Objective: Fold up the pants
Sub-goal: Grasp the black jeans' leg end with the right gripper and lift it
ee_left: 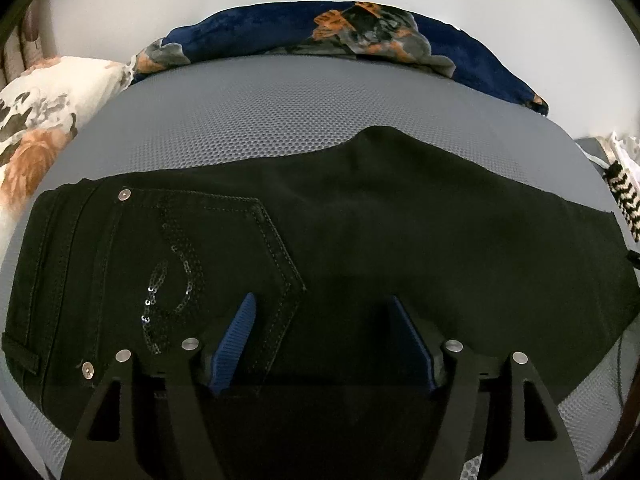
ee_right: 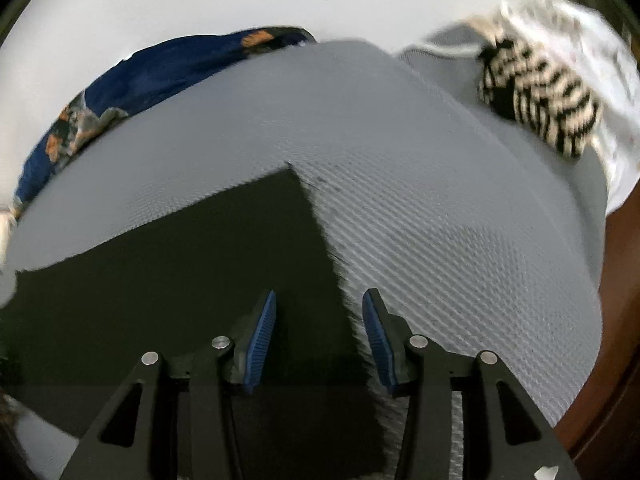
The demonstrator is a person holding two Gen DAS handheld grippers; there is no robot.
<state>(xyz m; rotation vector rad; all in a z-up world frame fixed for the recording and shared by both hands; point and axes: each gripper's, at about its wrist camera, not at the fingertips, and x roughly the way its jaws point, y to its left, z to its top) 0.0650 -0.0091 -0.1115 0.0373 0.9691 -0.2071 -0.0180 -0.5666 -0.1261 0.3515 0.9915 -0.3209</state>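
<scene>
Pants: black pants (ee_left: 360, 216) lie flat across the grey mesh mattress (ee_left: 260, 120), already folded leg on leg, waistband to the left in the left wrist view
Pocket: back pocket (ee_left: 208, 264) faces up, sequin swirl on it, a rivet (ee_left: 125, 195) at its top corner
Hem: the leg end (ee_right: 304, 216) of the pants shows in the right wrist view, its frayed edge running down toward the camera
Left gripper: left gripper (ee_left: 322, 340) is wide open over the pants, holding nothing, one blue pad (ee_left: 236, 344) over the pocket's point
Right gripper: right gripper (ee_right: 319, 336) is partly open, nothing in it, straddling the hem edge, one finger over the pants, the other over bare mattress
Blanket: navy blanket (ee_left: 360, 36) is bunched behind the pants at the mattress's far edge
Pillow: floral pillow (ee_left: 44, 112) sits beyond the waistband end
Knit: a black-and-cream striped knit (ee_right: 536, 96) lies past the hem end, well apart from the pants
</scene>
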